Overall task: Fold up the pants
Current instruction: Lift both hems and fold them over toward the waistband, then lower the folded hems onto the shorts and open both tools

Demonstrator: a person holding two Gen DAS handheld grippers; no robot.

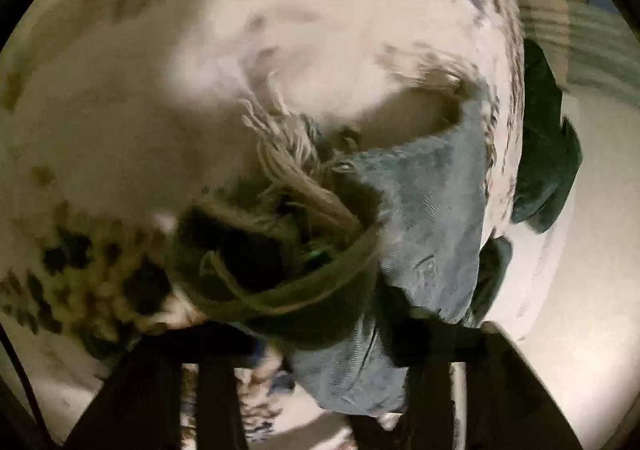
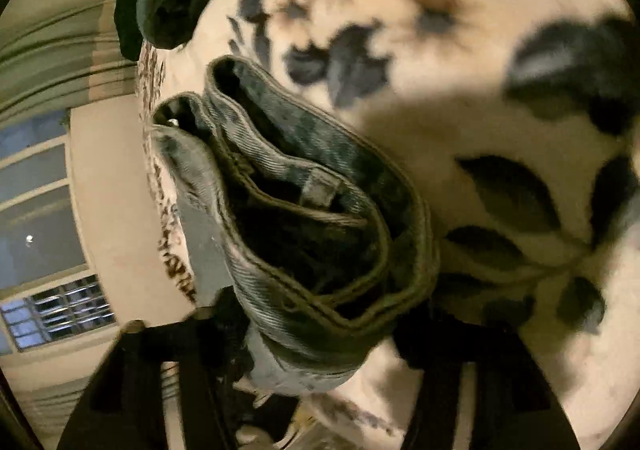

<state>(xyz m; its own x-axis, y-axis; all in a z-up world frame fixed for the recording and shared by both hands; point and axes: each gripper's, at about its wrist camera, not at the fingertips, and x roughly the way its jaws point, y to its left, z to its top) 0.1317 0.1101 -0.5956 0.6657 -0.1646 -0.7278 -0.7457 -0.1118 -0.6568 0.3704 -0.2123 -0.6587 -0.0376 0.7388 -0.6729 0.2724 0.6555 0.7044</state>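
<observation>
Here the left gripper (image 1: 320,334) clamps the jeans (image 1: 424,218) at their frayed hem while the right gripper (image 2: 316,334) clamps the waistband (image 2: 320,234), so the jeans run lengthwise between both above the floral bedspread (image 2: 480,122).

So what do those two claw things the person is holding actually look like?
Both look alike: the left gripper and the right gripper each show two broad, flat, matte black fingers widening toward the camera, joined by a dark crossbar. A thin dark cable runs along the left view's edge. No markings, hands or sleeves are visible.
</observation>
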